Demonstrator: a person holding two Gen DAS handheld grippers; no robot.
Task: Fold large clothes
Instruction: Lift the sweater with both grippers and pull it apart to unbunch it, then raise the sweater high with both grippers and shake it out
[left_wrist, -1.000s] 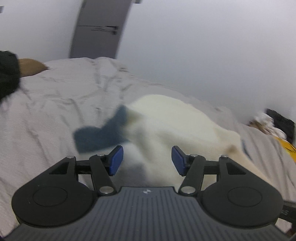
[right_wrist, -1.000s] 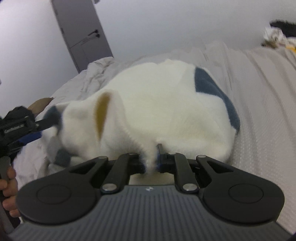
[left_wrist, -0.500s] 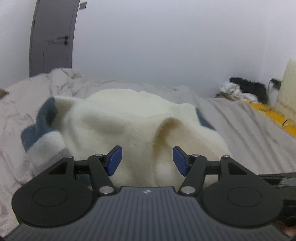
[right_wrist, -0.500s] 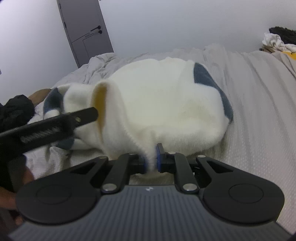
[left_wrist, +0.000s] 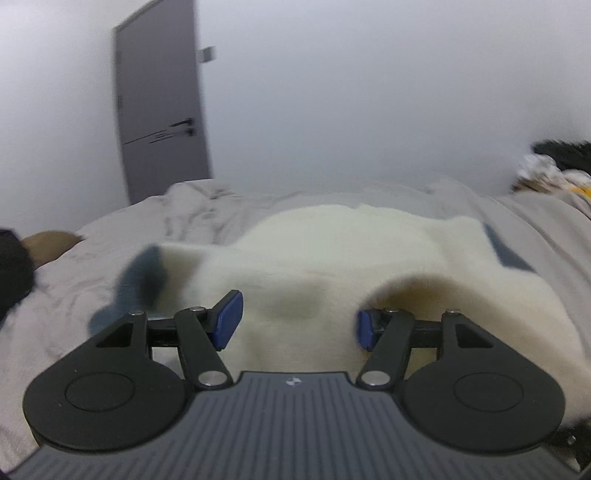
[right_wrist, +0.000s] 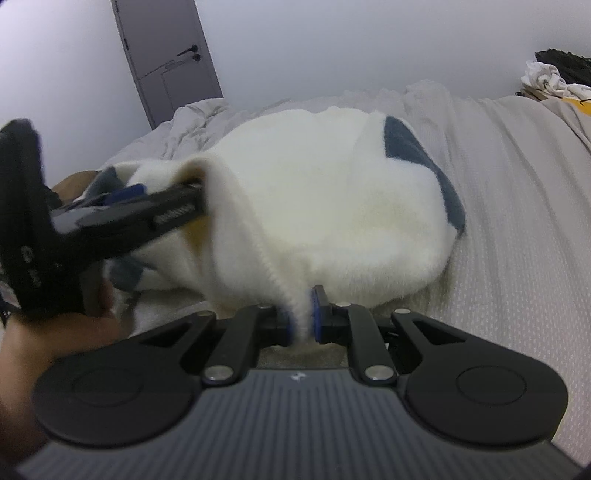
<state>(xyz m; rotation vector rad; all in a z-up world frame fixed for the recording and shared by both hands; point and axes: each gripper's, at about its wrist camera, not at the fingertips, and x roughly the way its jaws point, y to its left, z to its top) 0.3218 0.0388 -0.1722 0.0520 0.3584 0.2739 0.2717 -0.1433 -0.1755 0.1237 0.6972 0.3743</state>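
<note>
Spread across a grey, wrinkled, quilted bed cover: a fluffy cream-white fleece garment with slate-blue patches, bunched into a rounded heap at the middle of the bed. One blue patch along its far right edge, another at the left end near a tan pillow-like shape, largely hidden.

Near edge of the fleece pinched between the blue pads of the black two-finger right gripper; jaws narrow, closed onto a ribbed fold of the hem, which rises from the pads toward the heap. Hem held low, just above the cover.

Further left in the right wrist view, the black left gripper reaching into the raised open hem, its tip hidden inside the fold, yellowish lining visible around it. Bare hand gripping its handle at the near left, blurred.

Seen from the left wrist view, left gripper wide, jaws just been opening, blue pads well apart, cream fabric between and beyond them without being pressed. Right pad sitting at the mouth of the curled hem opening.

Behind the bed, a plain white wall and a grey door with a dark handle at far left. At far right, a pile of white and black clothing, with a bit of yellow fabric beside it.
</note>
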